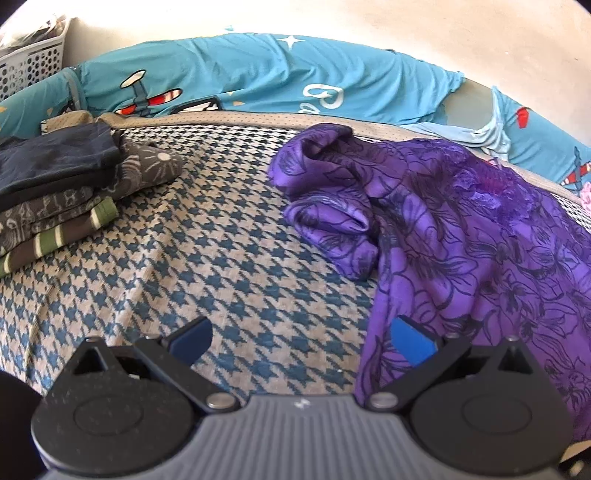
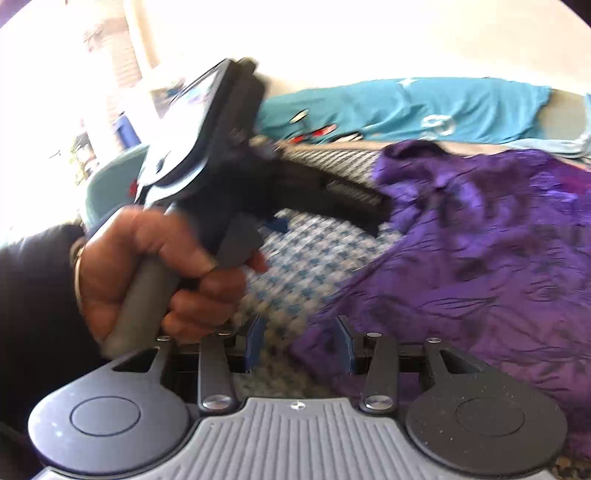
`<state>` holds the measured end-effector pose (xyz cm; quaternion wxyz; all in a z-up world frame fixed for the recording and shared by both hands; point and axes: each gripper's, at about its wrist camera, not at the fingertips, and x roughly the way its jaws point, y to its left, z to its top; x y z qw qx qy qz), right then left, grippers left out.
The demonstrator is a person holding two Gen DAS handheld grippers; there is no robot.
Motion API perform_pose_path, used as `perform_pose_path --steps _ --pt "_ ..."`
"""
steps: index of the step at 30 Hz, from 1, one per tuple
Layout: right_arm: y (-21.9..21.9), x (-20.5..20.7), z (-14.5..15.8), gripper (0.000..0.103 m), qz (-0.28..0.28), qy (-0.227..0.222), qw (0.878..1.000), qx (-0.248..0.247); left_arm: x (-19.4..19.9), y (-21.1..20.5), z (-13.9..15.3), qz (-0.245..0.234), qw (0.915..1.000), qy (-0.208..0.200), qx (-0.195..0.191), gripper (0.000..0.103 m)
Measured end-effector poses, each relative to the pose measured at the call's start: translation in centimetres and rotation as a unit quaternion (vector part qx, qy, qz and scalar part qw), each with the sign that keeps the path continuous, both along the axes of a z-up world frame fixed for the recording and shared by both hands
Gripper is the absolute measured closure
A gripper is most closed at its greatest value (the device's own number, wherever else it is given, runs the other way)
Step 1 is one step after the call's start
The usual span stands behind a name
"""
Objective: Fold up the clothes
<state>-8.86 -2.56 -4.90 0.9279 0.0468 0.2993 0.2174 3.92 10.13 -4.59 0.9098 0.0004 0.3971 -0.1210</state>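
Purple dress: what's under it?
The purple dress lies on the checked bedcover, which shows bare beside it. Anything else beneath the dress is covered.

You have a pale wall (image 1: 406, 29) behind the bed, a houndstooth cover (image 1: 207, 236), a white perforated basket (image 1: 29, 62) far left; strong daylight.

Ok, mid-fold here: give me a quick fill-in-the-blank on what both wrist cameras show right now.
1. The unfolded garment on the bed is ____ in colour.
2. The stack of folded clothes lies to the ____ of it in the left wrist view.
3. The left gripper has its jaws ____, with nothing between them.
4. The bedcover has a ____ pattern.

Missing words: purple; left; open; houndstooth
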Motion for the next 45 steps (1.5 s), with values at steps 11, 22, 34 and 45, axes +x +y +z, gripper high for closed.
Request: perform_pose_path --steps 11,22,34,45 --pt "-7.9 -3.1 2.3 0.062 -0.183 -0.022 0.982 -0.041 -1.9 -3.6 0.0 -0.097 0.9952 -0.015 -0.006 0.0" --pt "-19.7 -5.1 3.7 0.056 -0.44 0.014 0.897 -0.045 -1.8 -9.5 -0.1 -0.171 0.985 -0.013 -0.021 0.0" --pt "-25.8 -4.7 0.2 0.043 -0.591 0.079 0.802 0.005 -0.6 -9.2 -3.0 -0.152 0.9883 0.01 0.017 0.0" --pt "-24.5 -5.3 0.5 0.094 -0.59 0.041 0.806 -0.006 -0.2 -7.6 -3.6 -0.096 0.9936 0.009 0.059 0.0"
